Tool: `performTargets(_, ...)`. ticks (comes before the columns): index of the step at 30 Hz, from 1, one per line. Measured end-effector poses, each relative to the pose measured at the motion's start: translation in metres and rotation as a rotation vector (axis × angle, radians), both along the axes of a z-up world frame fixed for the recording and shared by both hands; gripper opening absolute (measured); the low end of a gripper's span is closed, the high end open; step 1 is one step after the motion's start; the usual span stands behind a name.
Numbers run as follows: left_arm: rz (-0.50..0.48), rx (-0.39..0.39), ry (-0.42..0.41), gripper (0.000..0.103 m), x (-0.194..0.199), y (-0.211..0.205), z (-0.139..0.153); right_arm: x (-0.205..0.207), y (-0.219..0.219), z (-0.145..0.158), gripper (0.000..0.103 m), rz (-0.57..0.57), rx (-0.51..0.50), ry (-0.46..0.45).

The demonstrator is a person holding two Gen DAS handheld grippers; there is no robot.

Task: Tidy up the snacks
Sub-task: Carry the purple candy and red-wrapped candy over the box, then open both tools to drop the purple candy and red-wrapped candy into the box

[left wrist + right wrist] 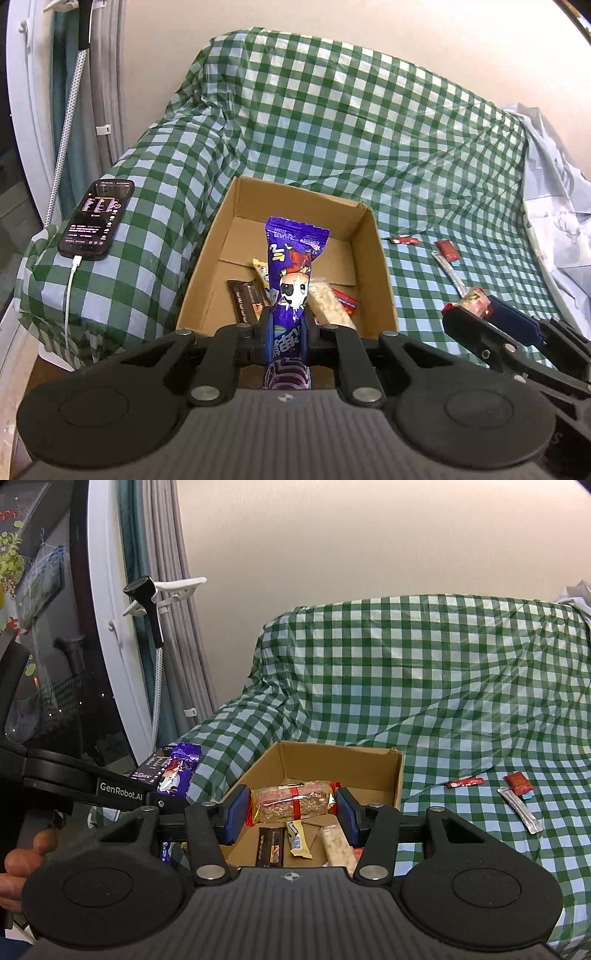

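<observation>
My left gripper (286,325) is shut on a purple snack packet (291,266) and holds it upright over the near end of an open cardboard box (207,266). My right gripper (291,810) is shut on a clear peanut bar with red bands (291,801), held crosswise above the same box (400,775). In the box lie a dark brown bar (269,845), a white-and-yellow packet (297,840), a pale rice bar (338,843) and a red packet (345,300). The right gripper with its bar also shows at the right of the left wrist view (476,304).
The box sits on a green checked cloth (369,129) over a sofa. Loose snacks lie right of the box: a red stick (464,782), a red sachet (518,784) and a clear long sachet (522,810). A charging phone (96,218) rests on the left armrest. White paper (554,206) lies at far right.
</observation>
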State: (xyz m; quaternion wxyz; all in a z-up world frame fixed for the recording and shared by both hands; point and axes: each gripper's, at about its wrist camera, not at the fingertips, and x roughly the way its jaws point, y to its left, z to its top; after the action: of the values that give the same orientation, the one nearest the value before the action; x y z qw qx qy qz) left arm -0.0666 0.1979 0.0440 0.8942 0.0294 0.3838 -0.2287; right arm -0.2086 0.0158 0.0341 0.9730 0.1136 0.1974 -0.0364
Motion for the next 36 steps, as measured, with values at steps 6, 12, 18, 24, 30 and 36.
performTargets(6,0.012,0.018,0.018,0.015,0.024,-0.003,-0.009,0.017,-0.004,-0.009,0.053,0.004,0.003,0.050)
performTargets(12,0.017,0.037,0.044,0.015,0.048,-0.010,-0.015,0.038,-0.008,-0.015,0.053,0.011,-0.002,0.083)
performTargets(18,0.022,0.067,0.051,0.015,0.067,-0.024,-0.020,0.060,-0.012,-0.021,0.053,0.017,0.001,0.107)
performTargets(24,0.006,0.116,0.062,0.015,0.091,-0.043,-0.031,0.084,-0.018,-0.033,0.053,0.021,-0.005,0.135)
performTargets(30,0.005,0.162,0.089,0.015,0.116,-0.054,-0.048,0.108,-0.025,-0.049,0.053,0.015,0.003,0.175)
performTargets(36,0.002,0.208,0.123,0.015,0.138,-0.063,-0.069,0.130,-0.031,-0.065,0.053,0.017,0.014,0.210)
